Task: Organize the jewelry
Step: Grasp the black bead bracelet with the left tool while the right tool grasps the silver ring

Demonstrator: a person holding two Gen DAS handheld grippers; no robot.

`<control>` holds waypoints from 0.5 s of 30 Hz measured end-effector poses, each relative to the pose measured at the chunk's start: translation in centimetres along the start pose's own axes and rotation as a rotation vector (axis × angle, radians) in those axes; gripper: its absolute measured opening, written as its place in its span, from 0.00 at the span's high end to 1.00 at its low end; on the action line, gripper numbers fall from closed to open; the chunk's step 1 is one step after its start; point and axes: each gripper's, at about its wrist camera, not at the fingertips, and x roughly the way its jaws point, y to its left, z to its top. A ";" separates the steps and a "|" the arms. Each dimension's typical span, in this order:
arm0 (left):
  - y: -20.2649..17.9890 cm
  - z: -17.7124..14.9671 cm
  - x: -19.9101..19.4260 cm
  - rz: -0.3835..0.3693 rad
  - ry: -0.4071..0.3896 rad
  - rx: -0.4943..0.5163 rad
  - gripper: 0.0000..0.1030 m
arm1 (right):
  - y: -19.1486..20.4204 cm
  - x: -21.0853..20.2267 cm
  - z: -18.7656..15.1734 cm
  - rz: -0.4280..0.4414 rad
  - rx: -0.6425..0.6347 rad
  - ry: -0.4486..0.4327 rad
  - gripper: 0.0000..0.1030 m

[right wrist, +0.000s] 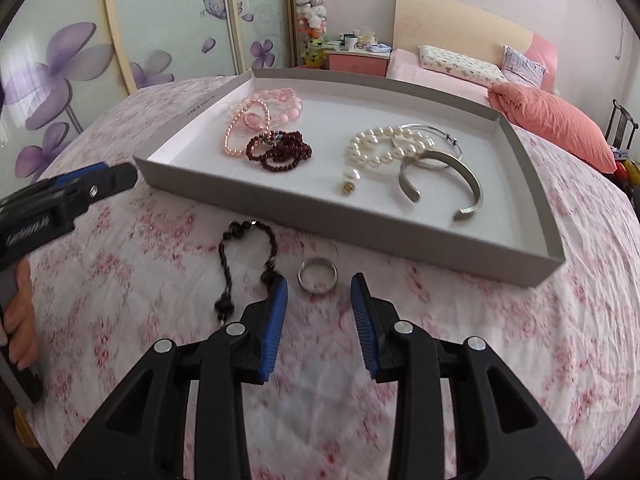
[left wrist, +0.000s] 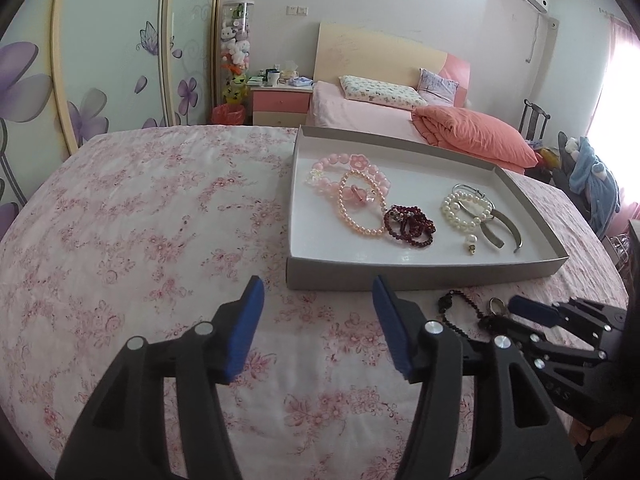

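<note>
A silver ring (right wrist: pixel 317 275) lies on the floral cloth just ahead of my right gripper (right wrist: pixel 319 286), which is open with a blue pad on each side of it. A black bead bracelet (right wrist: pixel 244 264) lies to its left. A shallow grey tray (right wrist: pixel 352 216) holds pink bead bracelets (right wrist: pixel 256 120), a dark red bracelet (right wrist: pixel 280 152), a white pearl bracelet (right wrist: pixel 384 144) and silver bangles (right wrist: pixel 448 172). My left gripper (left wrist: pixel 318 294) is open and empty before the tray's front wall (left wrist: pixel 400 272). The ring (left wrist: pixel 498 305) and black bracelet (left wrist: pixel 452 308) also show in the left wrist view.
The table has a pink floral cloth (left wrist: pixel 140 240). Behind it stand a bed with pink pillows (left wrist: pixel 472 136), a nightstand (left wrist: pixel 280 100) and a wardrobe with purple flower doors (left wrist: pixel 80 80). The right gripper's body (left wrist: pixel 560 336) shows at the right of the left wrist view.
</note>
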 end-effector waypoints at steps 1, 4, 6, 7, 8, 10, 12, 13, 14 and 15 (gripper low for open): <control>0.0 0.0 0.0 -0.001 0.000 0.000 0.44 | -0.1 0.1 0.1 -0.004 0.006 -0.001 0.74; -0.2 -0.1 0.0 -0.004 0.003 0.003 0.43 | -0.5 -0.1 -0.1 -0.024 0.028 -0.002 0.78; -0.5 -0.2 0.0 -0.009 0.007 0.010 0.43 | -0.9 -0.5 -0.5 -0.045 0.045 -0.003 0.78; -0.8 -0.2 0.1 -0.013 0.011 0.017 0.43 | -1.4 -0.8 -0.9 -0.064 0.061 -0.003 0.78; -1.0 -0.2 0.1 -0.016 0.013 0.022 0.43 | -1.8 -1.1 -1.1 -0.081 0.077 -0.003 0.78; -1.7 -0.3 0.2 -0.031 0.023 0.040 0.42 | -3.1 -1.6 -1.7 -0.127 0.125 0.000 0.78; -2.5 -0.5 0.4 -0.050 0.039 0.060 0.41 | -4.2 -1.9 -2.1 -0.170 0.162 0.000 0.78; -2.9 -0.5 0.5 -0.058 0.047 0.069 0.40 | -4.7 -2.1 -2.4 -0.191 0.176 -0.004 0.78; -3.2 -0.6 0.7 -0.064 0.054 0.077 0.39 | -5.1 -2.3 -2.6 -0.197 0.188 -0.006 0.78; -3.9 -0.7 0.9 -0.075 0.068 0.091 0.38 | -5.4 -2.4 -2.8 -0.194 0.199 -0.007 0.78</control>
